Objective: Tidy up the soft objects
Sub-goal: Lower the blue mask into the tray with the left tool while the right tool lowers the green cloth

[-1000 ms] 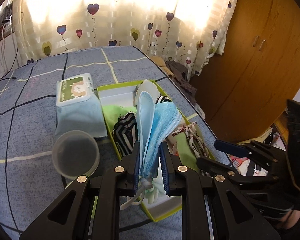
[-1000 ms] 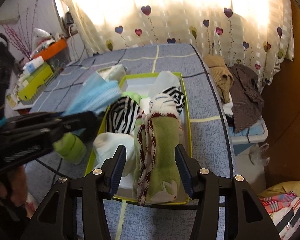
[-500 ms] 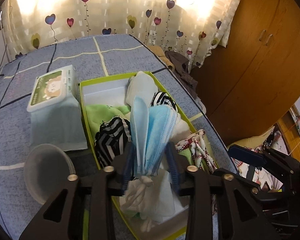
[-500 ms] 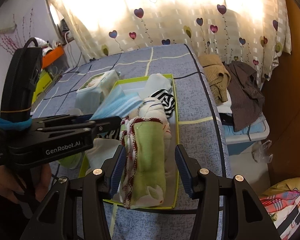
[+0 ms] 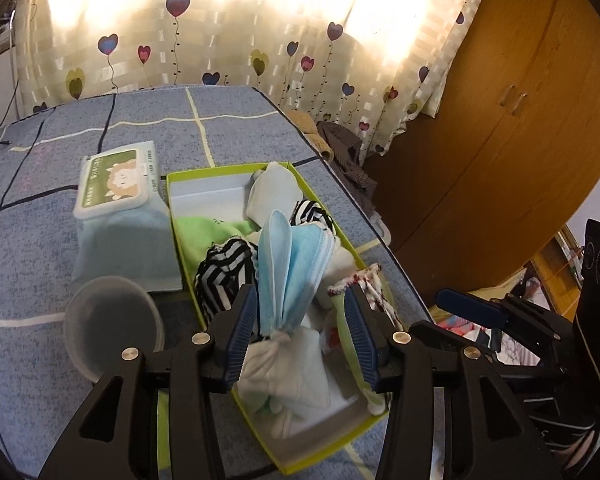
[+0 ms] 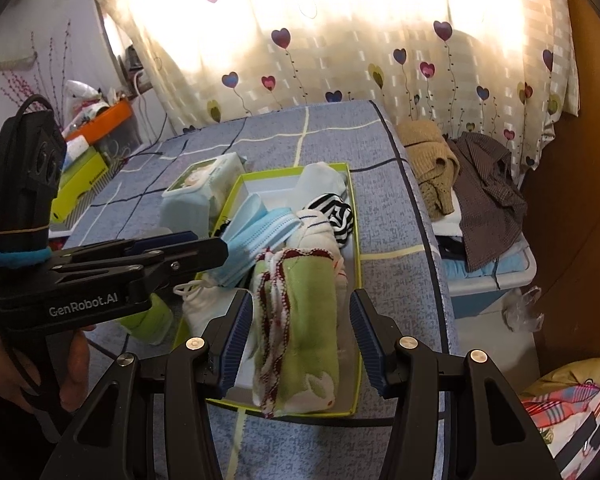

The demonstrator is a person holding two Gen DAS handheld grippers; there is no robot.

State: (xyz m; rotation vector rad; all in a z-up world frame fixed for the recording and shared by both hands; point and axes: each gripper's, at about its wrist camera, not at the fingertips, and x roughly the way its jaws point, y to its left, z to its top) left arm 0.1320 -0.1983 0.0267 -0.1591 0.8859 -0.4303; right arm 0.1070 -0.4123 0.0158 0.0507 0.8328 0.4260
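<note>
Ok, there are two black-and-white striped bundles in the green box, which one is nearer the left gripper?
The striped bundle by the box's left wall, just ahead of the left gripper and left of the blue masks. The other striped bundle lies farther back, beyond the masks.

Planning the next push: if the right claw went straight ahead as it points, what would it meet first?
Most likely the green rolled towel lying in the tray, already between the open right claw fingers; depth is uncertain.
</note>
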